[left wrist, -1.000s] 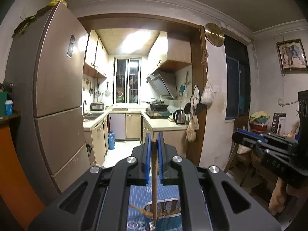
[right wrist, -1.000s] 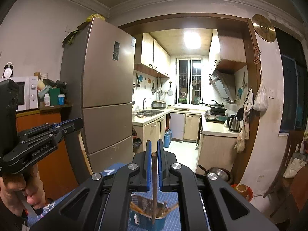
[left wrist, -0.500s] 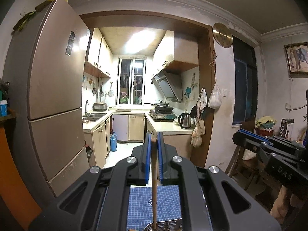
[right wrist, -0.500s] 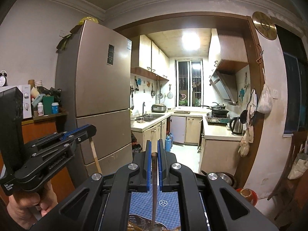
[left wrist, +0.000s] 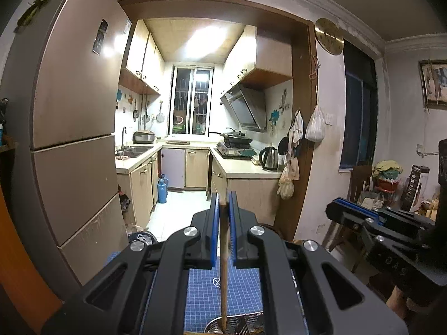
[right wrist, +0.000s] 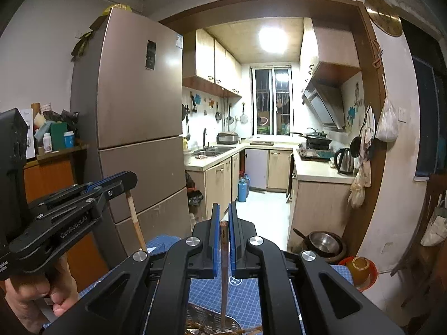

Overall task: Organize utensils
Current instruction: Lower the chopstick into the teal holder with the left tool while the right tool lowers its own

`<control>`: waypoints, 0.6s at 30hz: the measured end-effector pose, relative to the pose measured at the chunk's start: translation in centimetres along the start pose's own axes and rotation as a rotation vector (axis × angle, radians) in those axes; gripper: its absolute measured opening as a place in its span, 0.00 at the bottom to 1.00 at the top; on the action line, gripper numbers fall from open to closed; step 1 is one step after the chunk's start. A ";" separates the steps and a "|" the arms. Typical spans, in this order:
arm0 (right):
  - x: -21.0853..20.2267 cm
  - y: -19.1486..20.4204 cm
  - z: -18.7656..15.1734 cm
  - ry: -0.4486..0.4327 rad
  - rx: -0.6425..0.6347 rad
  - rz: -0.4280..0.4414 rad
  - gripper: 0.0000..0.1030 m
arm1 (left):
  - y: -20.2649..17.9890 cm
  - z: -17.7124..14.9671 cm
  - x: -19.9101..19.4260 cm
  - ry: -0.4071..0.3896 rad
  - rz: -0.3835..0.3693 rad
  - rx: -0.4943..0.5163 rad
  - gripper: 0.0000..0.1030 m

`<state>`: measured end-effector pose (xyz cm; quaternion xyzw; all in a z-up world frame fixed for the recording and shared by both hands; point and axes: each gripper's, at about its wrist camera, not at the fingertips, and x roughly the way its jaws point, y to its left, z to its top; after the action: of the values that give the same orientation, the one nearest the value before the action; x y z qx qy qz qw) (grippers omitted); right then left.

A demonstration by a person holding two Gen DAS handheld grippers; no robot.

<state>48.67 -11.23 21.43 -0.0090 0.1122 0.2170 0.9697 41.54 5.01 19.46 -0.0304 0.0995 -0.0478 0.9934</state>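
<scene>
My left gripper [left wrist: 223, 203] is shut on a light wooden utensil handle [left wrist: 223, 265] that hangs straight down into a metal mesh holder [left wrist: 237, 325] on a blue grid mat [left wrist: 206, 296]. My right gripper [right wrist: 224, 217] is shut on a darker wooden utensil handle [right wrist: 224, 273] that reaches down into the same holder [right wrist: 212, 322], where several wooden utensils lie. The left gripper shows in the right wrist view [right wrist: 123, 180] with its handle [right wrist: 135, 224]. The right gripper shows in the left wrist view [left wrist: 339, 206]. The utensils' lower ends are hidden.
A tall brown fridge [left wrist: 69, 139] stands at the left, with an orange cabinet [right wrist: 42, 184] beside it. The kitchen doorway is ahead. Metal bowls [right wrist: 324, 244] and an orange bowl [right wrist: 360, 268] sit low at the right. A chair [left wrist: 360, 178] with clutter stands at the far right.
Both grippers have risen with their utensils still clamped. The holder and mat have dropped lower in both views, and more of each handle shows above the holder.
</scene>
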 end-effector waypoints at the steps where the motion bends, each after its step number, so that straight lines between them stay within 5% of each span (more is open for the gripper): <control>1: 0.2 0.0 -0.2 0.004 0.000 0.001 0.07 | -0.1 -0.2 0.1 0.004 -0.001 -0.001 0.05; 18: 1.8 0.0 -2.1 0.059 0.001 0.008 0.07 | -0.3 -1.6 1.4 0.069 -0.007 -0.006 0.09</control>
<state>49.82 -10.58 19.01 -0.0146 0.1410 0.2203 0.9651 42.56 4.44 17.65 -0.0321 0.1335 -0.0519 0.9892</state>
